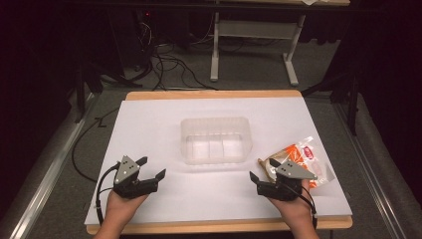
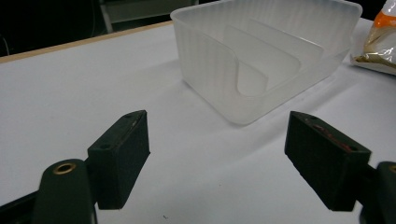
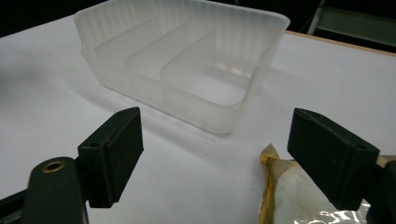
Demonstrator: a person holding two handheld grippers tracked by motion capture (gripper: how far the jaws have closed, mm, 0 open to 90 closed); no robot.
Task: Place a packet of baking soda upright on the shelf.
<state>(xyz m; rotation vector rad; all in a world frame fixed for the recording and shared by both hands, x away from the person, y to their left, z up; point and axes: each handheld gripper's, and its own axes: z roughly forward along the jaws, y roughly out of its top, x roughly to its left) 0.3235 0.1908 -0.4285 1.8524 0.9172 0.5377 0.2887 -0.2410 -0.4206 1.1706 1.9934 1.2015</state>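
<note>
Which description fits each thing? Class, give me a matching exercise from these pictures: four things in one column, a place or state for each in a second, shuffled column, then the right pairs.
Things:
1. plastic container
2. snack packet
3. left gripper
4. table

Descriptions:
A. covered by a white sheet
B. open, over bare table near the front left
C. translucent, empty, with dividers inside
D. lying by the right gripper, orange and clear

Pairs: 1-C, 2-D, 3-B, 4-A

Frosted, ribbed translucent plastic bin (image 1: 216, 140); at its four o'clock a glossy crinkled plastic packet (image 1: 303, 158). Matt white sheet (image 1: 164, 119) over the wooden bench (image 1: 214, 94); jaws matt black.
</note>
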